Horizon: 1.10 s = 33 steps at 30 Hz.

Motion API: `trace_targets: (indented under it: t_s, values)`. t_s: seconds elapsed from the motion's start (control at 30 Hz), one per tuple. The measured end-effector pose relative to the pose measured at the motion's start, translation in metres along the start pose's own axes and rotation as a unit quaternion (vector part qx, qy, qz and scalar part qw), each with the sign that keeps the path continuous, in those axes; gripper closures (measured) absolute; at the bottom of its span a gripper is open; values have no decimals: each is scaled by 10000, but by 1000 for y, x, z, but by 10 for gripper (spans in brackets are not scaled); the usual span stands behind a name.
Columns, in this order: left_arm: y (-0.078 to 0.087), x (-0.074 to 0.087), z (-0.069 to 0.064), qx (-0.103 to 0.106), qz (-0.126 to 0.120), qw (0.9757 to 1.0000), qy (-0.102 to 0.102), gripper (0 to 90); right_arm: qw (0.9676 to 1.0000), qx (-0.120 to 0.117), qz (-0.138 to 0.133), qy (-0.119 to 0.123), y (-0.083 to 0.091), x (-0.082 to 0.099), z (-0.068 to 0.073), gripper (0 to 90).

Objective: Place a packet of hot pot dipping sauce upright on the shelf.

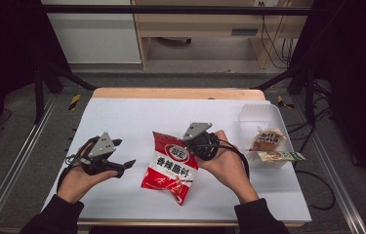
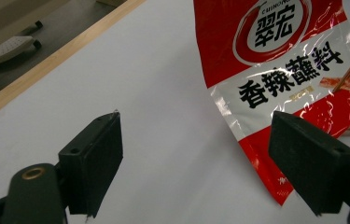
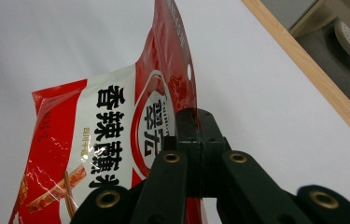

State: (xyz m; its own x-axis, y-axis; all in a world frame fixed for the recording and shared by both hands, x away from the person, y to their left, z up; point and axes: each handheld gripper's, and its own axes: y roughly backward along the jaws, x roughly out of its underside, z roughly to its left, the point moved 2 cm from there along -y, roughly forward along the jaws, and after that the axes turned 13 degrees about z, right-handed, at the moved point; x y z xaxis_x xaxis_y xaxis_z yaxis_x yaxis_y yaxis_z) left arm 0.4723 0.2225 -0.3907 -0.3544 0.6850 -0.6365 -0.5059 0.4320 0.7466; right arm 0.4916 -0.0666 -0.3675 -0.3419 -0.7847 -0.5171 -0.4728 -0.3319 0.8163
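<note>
At frame centre the right claw [image 1: 186,141] pinches the red seasoning packet [image 1: 171,167]; the left claw [image 1: 124,165], lower left, gapes empty.

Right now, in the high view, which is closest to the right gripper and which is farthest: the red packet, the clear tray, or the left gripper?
1. Red packet: pinched in the right gripper.
2. Clear tray: off to its right, at the table's edge.
3. Left gripper: across the packet, far left.
</note>
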Motion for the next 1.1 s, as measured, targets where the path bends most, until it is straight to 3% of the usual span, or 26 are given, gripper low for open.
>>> trace_targets:
  t_s: [0.27, 0.67, 0.9, 1.1]
  values:
    - [0, -16, -4, -12, -23, 9999, -131, 179, 9998, 57, -109, 164, 2, -9, 5, 900]
    - [3, -25, 7, -92, -137, 9998, -65, 179, 9992, 96, -241, 319, 6, -23, 12, 900]
    - [5, -32, 15, -66, -186, 9998, -73, 224, 9985, 103, -282, 460, 8, -32, 16, 900]
    - [2, -35, 18, 93, -151, 9998, -105, 307, 9981, 83, -339, 516, 10, -36, 19, 900]
